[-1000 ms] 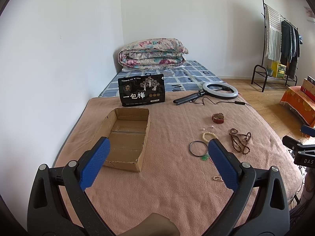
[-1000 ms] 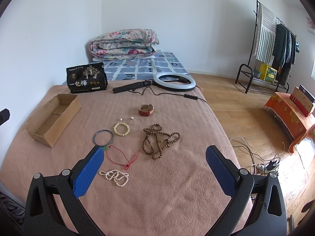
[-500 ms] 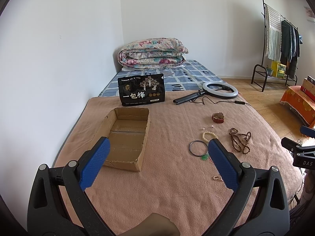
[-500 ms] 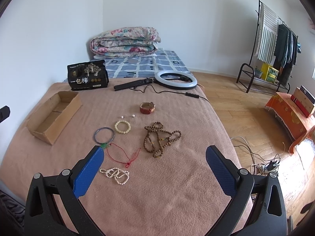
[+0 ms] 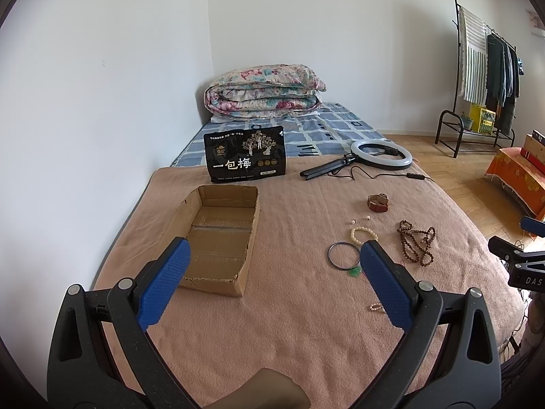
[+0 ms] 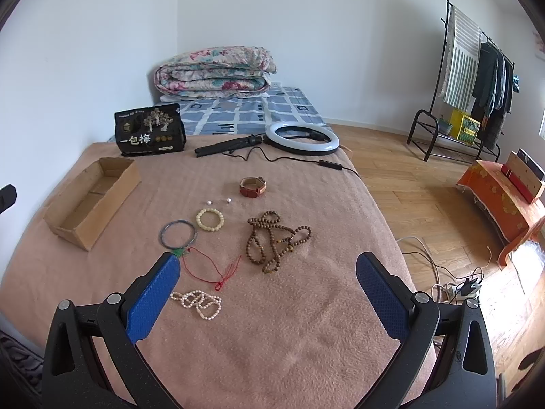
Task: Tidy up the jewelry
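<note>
Jewelry lies loose on a pink blanket (image 6: 289,323): a brown bead necklace (image 6: 276,242), a cream bead bracelet (image 6: 210,219), a blue bangle (image 6: 178,233), a red cord with a green pendant (image 6: 211,267), a pearl strand (image 6: 199,302), two small pearls (image 6: 218,201) and a brown leather watch (image 6: 252,186). An empty cardboard box (image 5: 218,238) sits to the left. My left gripper (image 5: 272,262) hovers open near the box's front end. My right gripper (image 6: 265,269) hangs open above the blanket, just short of the necklace and cord.
A black snack bag (image 5: 245,158) stands behind the box. A ring light on a folded tripod (image 6: 301,138) with its cable lies at the back. A folded floral quilt (image 6: 214,73) rests on the mattress. The bed edge drops to wooden floor (image 6: 425,204) at right.
The right gripper has drifted forward and a little left, so the jewelry sits closer. The left gripper has barely moved.
</note>
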Motion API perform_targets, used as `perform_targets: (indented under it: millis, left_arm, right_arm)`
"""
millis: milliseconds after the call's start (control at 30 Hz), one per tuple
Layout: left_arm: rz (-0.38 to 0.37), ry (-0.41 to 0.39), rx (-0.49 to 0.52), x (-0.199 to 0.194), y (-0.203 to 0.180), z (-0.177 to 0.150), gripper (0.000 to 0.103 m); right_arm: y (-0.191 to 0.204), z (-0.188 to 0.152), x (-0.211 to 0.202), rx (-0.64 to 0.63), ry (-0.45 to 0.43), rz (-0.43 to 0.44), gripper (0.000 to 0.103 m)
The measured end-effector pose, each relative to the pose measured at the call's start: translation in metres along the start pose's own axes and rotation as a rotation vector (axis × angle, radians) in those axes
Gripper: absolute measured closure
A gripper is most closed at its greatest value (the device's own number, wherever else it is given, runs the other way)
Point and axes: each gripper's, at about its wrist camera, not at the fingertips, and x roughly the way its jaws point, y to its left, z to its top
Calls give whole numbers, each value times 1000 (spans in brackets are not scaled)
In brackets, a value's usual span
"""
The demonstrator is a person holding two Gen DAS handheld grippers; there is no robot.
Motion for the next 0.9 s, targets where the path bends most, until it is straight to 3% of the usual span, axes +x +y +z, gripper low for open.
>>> perform_targets:
  millis: [333,500,600,800,900]
  left_arm:
    - [1,27,14,17,1,-5,2]
    - [-28,90,6,34,2,-10,2]
    - [-54,122,25,41,-2,-13,2]
    - [-97,186,64,60,-16,-20,2]
    - [-129,223,66,73,-21,-20,12]
  right_arm:
    - [-9,0,8,26,23,3,1]
    - [-21,-1,20,74,40,17,1]
    - [-37,-3,30,147,51,76,1]
    - [-54,-1,44,202,79,41,1]
    - [-58,6,58,197,105,43,1]
